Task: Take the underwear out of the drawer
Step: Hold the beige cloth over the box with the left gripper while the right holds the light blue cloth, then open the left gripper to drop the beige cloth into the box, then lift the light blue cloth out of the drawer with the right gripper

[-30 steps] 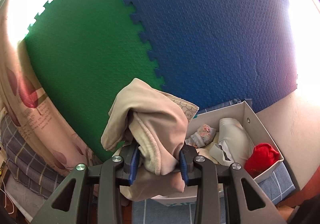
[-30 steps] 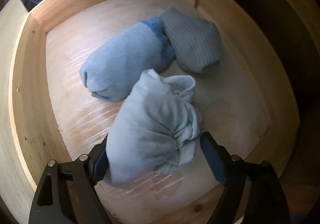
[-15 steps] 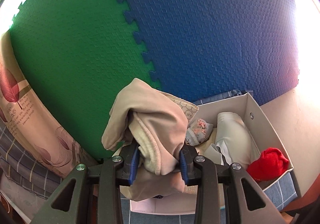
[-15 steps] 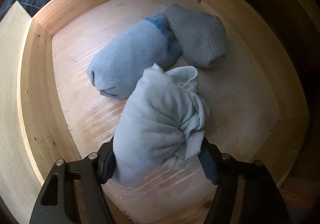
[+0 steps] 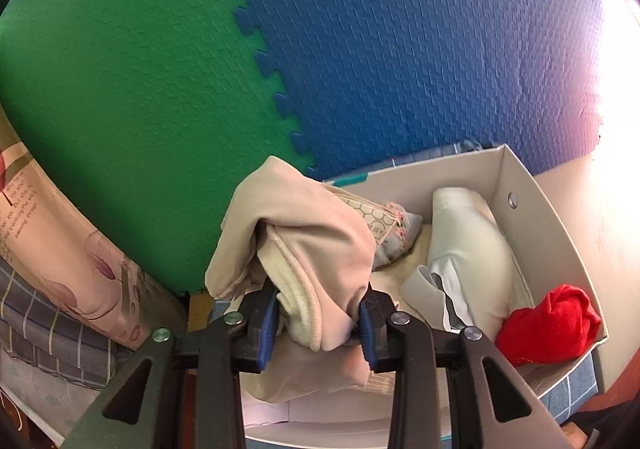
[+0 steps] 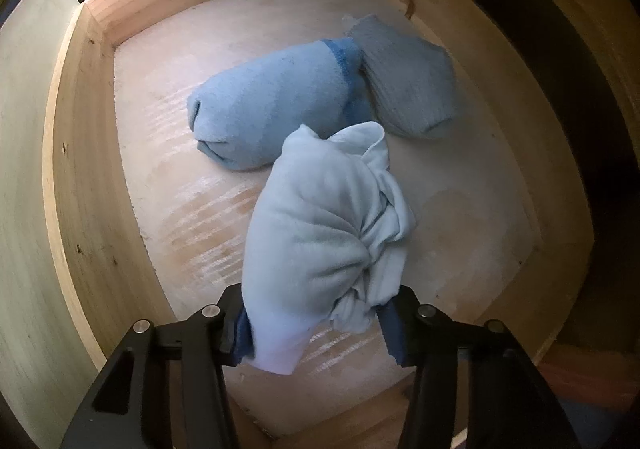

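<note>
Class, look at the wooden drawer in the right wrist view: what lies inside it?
Inside the wooden drawer lie three rolled bundles: a pale blue one between the closing right gripper, a blue one, a grey one. The floor beneath them is covered.

A pale blue bundle of underwear (image 6: 320, 233), rolled and knotted into a crumpled lump, lies on the bare plywood floor of the wooden drawer (image 6: 100, 209), its near end between the blue pads of the closing right tongs (image 6: 316, 333). Behind it, touching its far end, lies a mid-blue roll (image 6: 272, 105) with a darker band, and just beside that a grey ribbed roll (image 6: 408, 85). A beige piece of underwear (image 5: 308, 249) with a cream ribbed edge, folded over and drooping, is pinched in the left tongs (image 5: 318, 323).
</note>
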The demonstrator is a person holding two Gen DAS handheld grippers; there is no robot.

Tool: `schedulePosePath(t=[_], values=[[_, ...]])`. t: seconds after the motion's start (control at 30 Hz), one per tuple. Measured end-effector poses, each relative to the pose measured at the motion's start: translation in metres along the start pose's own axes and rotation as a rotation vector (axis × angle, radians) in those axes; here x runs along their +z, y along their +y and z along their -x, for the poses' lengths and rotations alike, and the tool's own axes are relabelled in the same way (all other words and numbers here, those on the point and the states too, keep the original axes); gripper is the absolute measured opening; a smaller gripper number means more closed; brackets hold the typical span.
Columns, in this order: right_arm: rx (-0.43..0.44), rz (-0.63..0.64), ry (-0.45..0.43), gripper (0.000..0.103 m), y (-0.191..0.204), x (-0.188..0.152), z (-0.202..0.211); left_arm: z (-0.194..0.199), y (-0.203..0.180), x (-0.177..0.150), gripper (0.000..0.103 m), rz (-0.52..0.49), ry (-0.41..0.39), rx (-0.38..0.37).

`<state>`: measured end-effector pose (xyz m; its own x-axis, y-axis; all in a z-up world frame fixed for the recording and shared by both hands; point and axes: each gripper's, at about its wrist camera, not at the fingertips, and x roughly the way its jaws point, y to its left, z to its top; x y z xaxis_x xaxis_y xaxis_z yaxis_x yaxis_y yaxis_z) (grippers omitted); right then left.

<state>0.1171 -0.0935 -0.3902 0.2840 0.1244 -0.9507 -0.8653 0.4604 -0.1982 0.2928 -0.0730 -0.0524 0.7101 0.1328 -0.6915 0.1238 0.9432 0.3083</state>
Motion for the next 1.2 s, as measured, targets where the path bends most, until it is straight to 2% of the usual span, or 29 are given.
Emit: schedulePosePath(t=[0.2, 0.53, 0.57, 0.67, 0.7, 0.73, 0.8, 0.93, 1.0, 1.07, 1.2], values=[[-0.04, -0.004, -0.014, 0.046, 0.001, -0.001, 0.017, -0.011, -0.004, 0.0, 0.034, 0.001, 0.022, -0.004], [-0.05, -0.063, -0.032, 0.046, -0.003, -0.013, 0.041, -0.028, -0.002, -0.003, 0.034, 0.017, 0.07, -0.023], [-0.053, -0.068, -0.036, 0.046, -0.003, -0.014, 0.044, -0.029, -0.001, -0.004, 0.035, 0.022, 0.091, -0.004], [-0.053, -0.083, -0.05, 0.046, -0.002, -0.019, 0.054, -0.027, 0.001, -0.004, 0.041, 0.044, 0.077, -0.024], [-0.056, -0.086, -0.054, 0.046, -0.002, -0.019, 0.057, -0.027, 0.001, -0.004, 0.049, 0.045, 0.074, -0.033], [-0.057, -0.09, -0.057, 0.046, -0.003, -0.02, 0.06, -0.025, 0.0, -0.005, 0.059, 0.038, 0.064, -0.039], [-0.064, -0.097, -0.065, 0.046, 0.0, -0.021, 0.063, -0.016, -0.003, -0.006, 0.064, 0.013, 0.02, -0.039], [-0.071, -0.106, -0.08, 0.046, 0.002, -0.024, 0.071, 0.006, 0.007, -0.01, 0.064, 0.033, -0.052, -0.043], [-0.069, -0.118, -0.091, 0.046, 0.002, -0.023, 0.084, 0.026, 0.017, -0.013, 0.064, 0.059, -0.117, -0.054], [-0.06, -0.135, -0.105, 0.046, 0.001, -0.025, 0.091, 0.05, 0.03, -0.022, 0.065, 0.083, -0.189, -0.055], [-0.042, -0.17, -0.135, 0.046, -0.002, -0.032, 0.102, 0.09, 0.056, -0.049, 0.068, 0.102, -0.272, -0.04]])
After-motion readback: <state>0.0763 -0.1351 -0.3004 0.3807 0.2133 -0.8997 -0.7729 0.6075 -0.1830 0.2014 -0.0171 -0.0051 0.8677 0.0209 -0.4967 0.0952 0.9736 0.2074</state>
